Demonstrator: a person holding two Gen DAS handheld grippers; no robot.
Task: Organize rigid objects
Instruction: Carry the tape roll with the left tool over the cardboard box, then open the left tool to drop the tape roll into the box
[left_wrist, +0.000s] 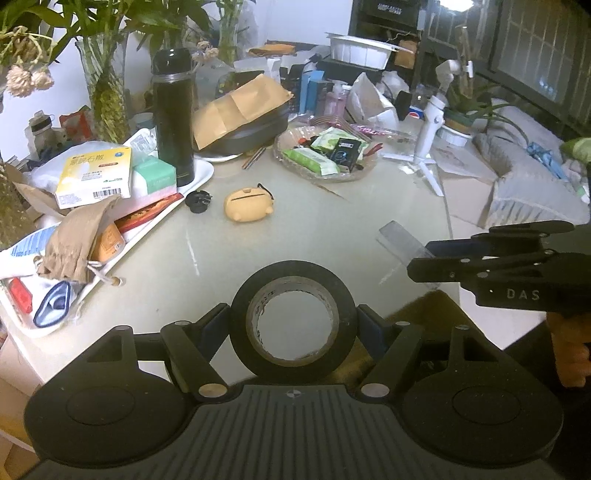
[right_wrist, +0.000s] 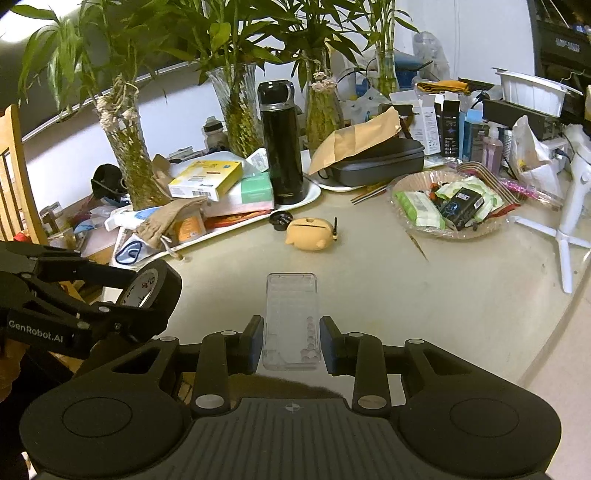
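Note:
My left gripper (left_wrist: 293, 325) is shut on a black roll of tape (left_wrist: 293, 271), held upright above the near table edge. The same roll (right_wrist: 162, 291) shows at the left of the right wrist view, in the left gripper (right_wrist: 144, 317). My right gripper (right_wrist: 291, 341) is shut on a clear plastic box (right_wrist: 291, 306) that sticks out forward between the blue pads. In the left wrist view the right gripper (left_wrist: 417, 258) comes in from the right with that clear box (left_wrist: 400, 238). A yellow pig-shaped case (left_wrist: 249, 205) and a small black cap (left_wrist: 198, 200) lie mid-table.
A white tray (left_wrist: 201, 177) at left carries a black flask (left_wrist: 173, 118), boxes and a cloth pouch (left_wrist: 75, 243). A glass dish (right_wrist: 406, 184) of packets sits right of centre, a white tripod stand (right_wrist: 572, 206) beyond it. Vases with plants (right_wrist: 236, 110) line the back. Bare tabletop (right_wrist: 388, 295) lies ahead.

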